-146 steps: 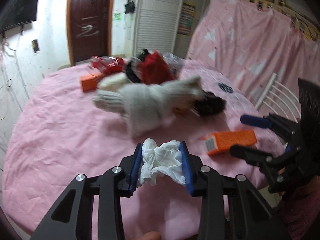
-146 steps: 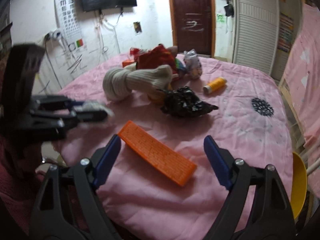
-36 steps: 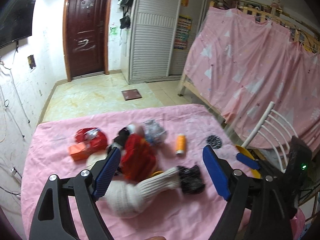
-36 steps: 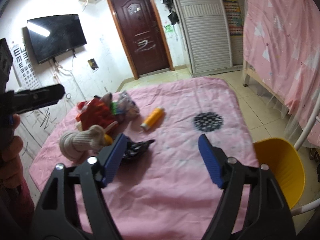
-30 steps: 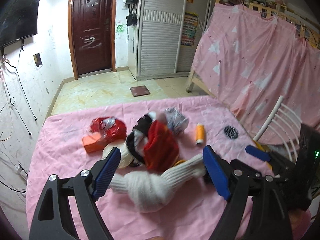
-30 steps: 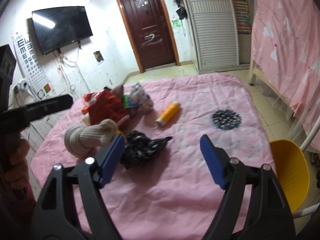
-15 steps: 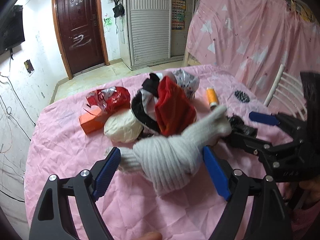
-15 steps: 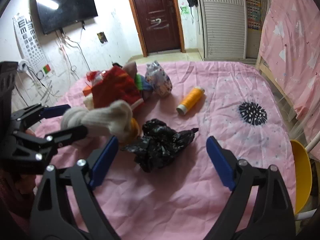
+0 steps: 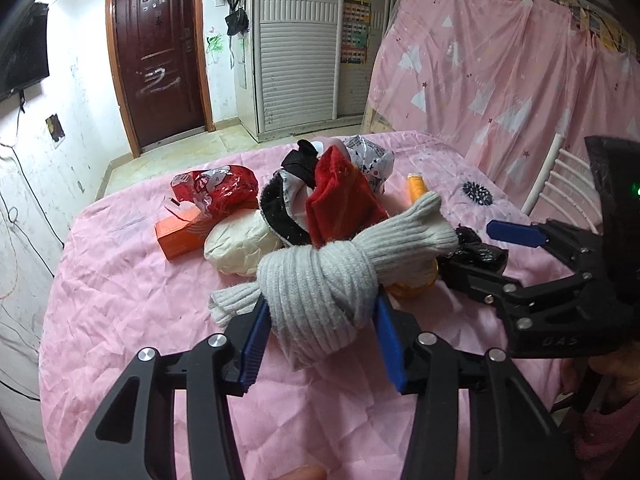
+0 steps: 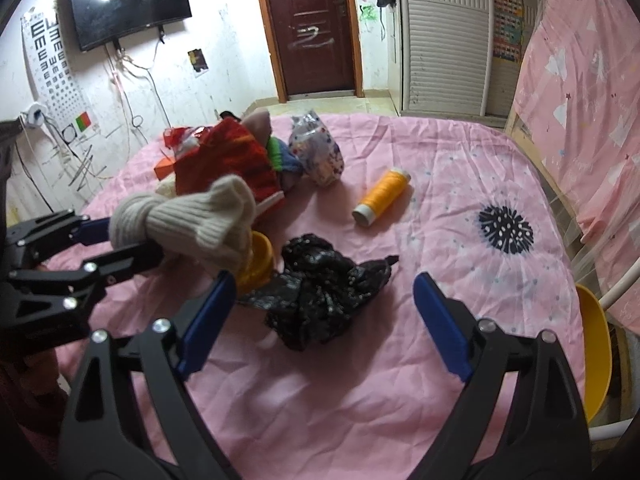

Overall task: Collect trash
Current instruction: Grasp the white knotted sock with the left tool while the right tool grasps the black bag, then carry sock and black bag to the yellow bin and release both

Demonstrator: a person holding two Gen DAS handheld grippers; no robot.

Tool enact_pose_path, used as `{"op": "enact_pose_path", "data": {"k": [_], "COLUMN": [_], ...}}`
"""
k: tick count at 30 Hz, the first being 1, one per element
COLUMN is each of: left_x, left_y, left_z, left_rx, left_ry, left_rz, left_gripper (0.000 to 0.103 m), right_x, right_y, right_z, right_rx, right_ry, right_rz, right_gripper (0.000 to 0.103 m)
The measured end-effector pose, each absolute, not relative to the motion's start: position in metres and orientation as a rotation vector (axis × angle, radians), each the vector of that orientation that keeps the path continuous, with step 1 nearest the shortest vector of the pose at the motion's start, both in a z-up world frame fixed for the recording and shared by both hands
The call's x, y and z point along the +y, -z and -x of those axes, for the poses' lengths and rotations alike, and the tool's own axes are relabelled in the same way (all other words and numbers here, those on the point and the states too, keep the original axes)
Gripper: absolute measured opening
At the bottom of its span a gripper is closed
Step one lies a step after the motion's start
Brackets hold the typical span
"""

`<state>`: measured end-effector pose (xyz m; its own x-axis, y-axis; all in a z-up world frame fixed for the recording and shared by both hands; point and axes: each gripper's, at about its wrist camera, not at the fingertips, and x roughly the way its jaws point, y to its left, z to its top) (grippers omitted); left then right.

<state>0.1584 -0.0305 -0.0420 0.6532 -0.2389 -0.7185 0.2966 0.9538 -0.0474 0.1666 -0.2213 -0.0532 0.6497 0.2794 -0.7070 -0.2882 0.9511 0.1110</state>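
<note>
My left gripper (image 9: pixel 320 332) is shut on a knotted grey-white knit sock (image 9: pixel 320 280), which also shows in the right wrist view (image 10: pixel 188 220). My right gripper (image 10: pixel 320 316) is open and empty, its jaws on either side of a crumpled black plastic bag (image 10: pixel 320 300) on the pink tablecloth (image 10: pixel 440 240). The bag shows partly behind the sock in the left wrist view (image 9: pixel 476 252). A red snack wrapper (image 9: pixel 218 188) and an orange box (image 9: pixel 182 236) lie at the far left of the pile.
A heap of red and black cloth (image 9: pixel 328 200), a cream bundle (image 9: pixel 240 244), a patterned bag (image 10: pixel 318 152), an orange thread spool (image 10: pixel 382 196) and a yellow ring (image 10: pixel 258 260) lie on the table. A yellow chair (image 10: pixel 596 344) stands at the right edge.
My left gripper has closed on the knit sock, which it only framed before. My right gripper has moved in closer over the black bag and stays open.
</note>
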Motion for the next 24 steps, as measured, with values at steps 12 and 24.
{"op": "enact_pose_path", "data": {"k": [12, 24], "left_x": [-0.017, -0.043], "left_y": [0.008, -0.017], "left_z": [-0.139, -0.127], "left_rx": [0.713, 0.643], "left_ry": [0.297, 0.301], "left_rz": [-0.04, -0.074], "left_gripper": [0.042, 0.042], "right_x": [-0.229, -0.271], "right_y": [0.053, 0.024], "right_z": [-0.166, -0.145], "right_rx": [0.789, 0.672], "right_ry": [-0.333, -0.315], "right_rz": [-0.032, -0.119], "right_gripper": [0.032, 0.032]}}
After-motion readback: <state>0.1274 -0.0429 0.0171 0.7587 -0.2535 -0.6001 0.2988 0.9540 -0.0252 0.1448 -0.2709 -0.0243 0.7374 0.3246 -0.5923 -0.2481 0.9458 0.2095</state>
